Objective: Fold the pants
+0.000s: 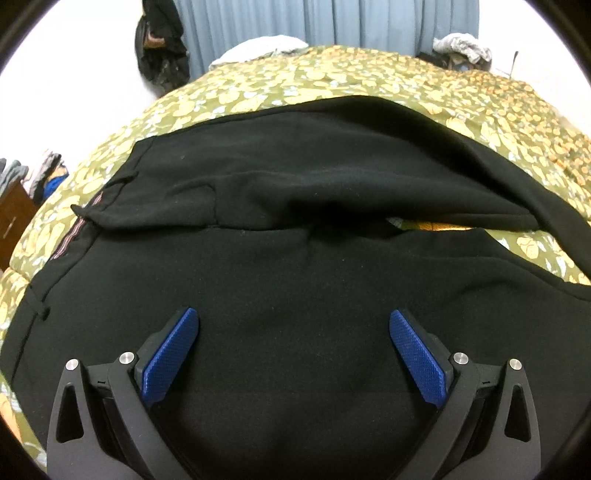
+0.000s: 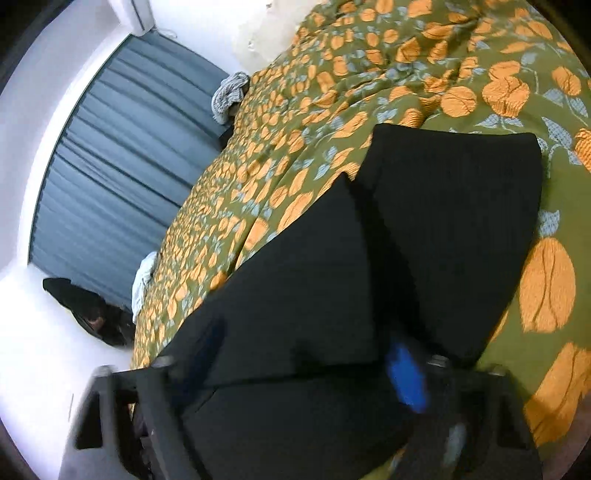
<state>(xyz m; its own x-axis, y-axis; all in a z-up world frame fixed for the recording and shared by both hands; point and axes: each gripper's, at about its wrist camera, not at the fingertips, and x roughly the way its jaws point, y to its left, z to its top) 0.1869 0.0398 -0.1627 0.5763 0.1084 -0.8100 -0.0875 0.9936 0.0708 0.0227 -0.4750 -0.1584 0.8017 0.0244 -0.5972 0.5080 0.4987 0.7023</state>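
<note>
Black pants (image 1: 295, 184) lie spread across a green bedspread with orange flowers (image 1: 332, 74). One leg is folded over, leaving a small gap of bedspread at the right. My left gripper (image 1: 293, 317) hovers low over the near part of the pants, its blue pads (image 1: 170, 354) wide apart and nothing between them. The right wrist view is blurred and tilted. It shows the two leg ends of the pants (image 2: 461, 221) on the bedspread (image 2: 332, 74). My right gripper (image 2: 308, 358) is down on the black cloth, its fingers apart with cloth lying between them.
Blue-grey curtains (image 1: 332, 22) hang behind the bed. A dark bag (image 1: 159, 48) hangs on the white wall at the left. Grey crumpled clothes (image 1: 461, 48) and a pale cloth (image 1: 258, 48) sit at the bed's far edge. A wooden cabinet (image 1: 14, 214) stands at the left.
</note>
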